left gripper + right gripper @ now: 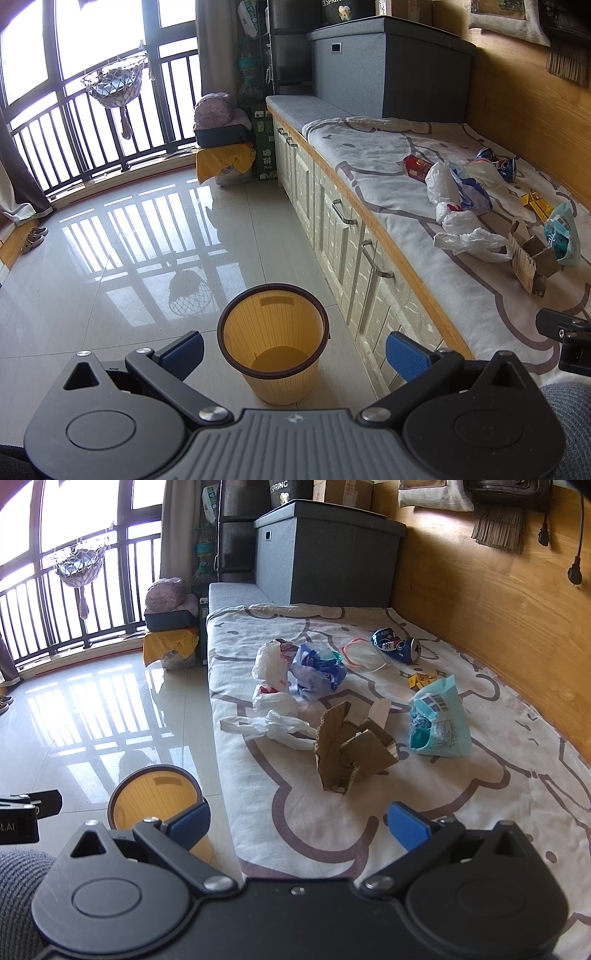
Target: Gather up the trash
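An empty yellow bin (273, 343) with a dark rim stands on the tiled floor beside the bench; my left gripper (295, 356) is open above and just short of it. The same bin (155, 797) shows at the left of the right wrist view. Trash lies on the bench sheet: a torn cardboard box (351, 746), white plastic bags (273, 705), a blue-and-white bag (317, 668), a teal snack pouch (439, 720), crushed blue cans (397, 646), small yellow wrappers (423, 679). My right gripper (299, 825) is open over the sheet, short of the cardboard box.
The bench (373, 236) has cream drawers with metal handles facing the floor. A grey storage box (325, 550) stands at its far end. A wooden wall (498, 602) runs along the right. Stacked items under a yellow cloth (225, 158) sit by the balcony railing (92, 122).
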{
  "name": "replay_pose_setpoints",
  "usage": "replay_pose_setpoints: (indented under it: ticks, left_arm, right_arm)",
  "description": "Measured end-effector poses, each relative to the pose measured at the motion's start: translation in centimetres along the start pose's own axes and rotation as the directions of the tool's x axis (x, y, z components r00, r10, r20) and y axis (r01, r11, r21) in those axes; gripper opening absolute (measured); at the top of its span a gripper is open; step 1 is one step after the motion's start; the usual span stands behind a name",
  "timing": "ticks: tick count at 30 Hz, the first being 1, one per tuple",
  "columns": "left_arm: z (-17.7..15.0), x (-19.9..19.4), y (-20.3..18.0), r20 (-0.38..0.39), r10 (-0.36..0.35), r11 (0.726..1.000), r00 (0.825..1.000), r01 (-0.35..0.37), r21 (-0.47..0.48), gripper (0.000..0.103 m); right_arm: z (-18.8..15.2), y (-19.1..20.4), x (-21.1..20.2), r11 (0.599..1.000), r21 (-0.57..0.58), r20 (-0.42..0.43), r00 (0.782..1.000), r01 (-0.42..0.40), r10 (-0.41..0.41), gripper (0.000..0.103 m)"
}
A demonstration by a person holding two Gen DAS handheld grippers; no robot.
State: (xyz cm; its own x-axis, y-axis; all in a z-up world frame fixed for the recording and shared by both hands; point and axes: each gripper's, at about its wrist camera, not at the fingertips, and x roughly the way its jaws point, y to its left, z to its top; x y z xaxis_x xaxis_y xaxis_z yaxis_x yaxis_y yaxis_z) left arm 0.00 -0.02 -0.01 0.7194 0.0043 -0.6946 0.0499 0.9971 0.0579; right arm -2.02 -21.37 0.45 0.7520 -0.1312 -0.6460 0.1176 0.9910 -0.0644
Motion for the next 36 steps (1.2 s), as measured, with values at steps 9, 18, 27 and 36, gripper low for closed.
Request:
replay_pose_setpoints:
  ticks: [9, 18, 27, 36]
  left_arm:
    - [0.0, 0.0, 0.0, 0.0, 0.0, 1.0, 1.0, 0.0, 0.0, 0.103]
    - [0.0, 0.0, 0.0, 0.0, 0.0, 1.0, 1.0, 0.0, 0.0, 0.103]
    - [-0.2, -0.4, 0.1, 0.007, 0.005, 1.0, 1.0, -0.005, 0.005, 0.103]
    - [0.3, -1.2, -0.2, 0.048, 0.013, 1.0, 0.999, -0.014, 0.025, 0.103]
  right_arm:
    - [0.0, 0.0, 0.0, 1.0, 0.001, 0.0, 1.0, 0.0, 0.0, 0.103]
    - [0.0, 0.0, 0.0, 1.0, 0.001, -0.001, 1.0, -0.001, 0.001, 0.103]
    - [0.2, -0.1, -0.1, 1.0, 0.001, 0.003, 1.0, 0.001, -0.001, 0.103]
    - [0.1, -0.5, -1.1, 1.0, 0.03, 0.038, 0.999, 0.007, -0.008, 0.103]
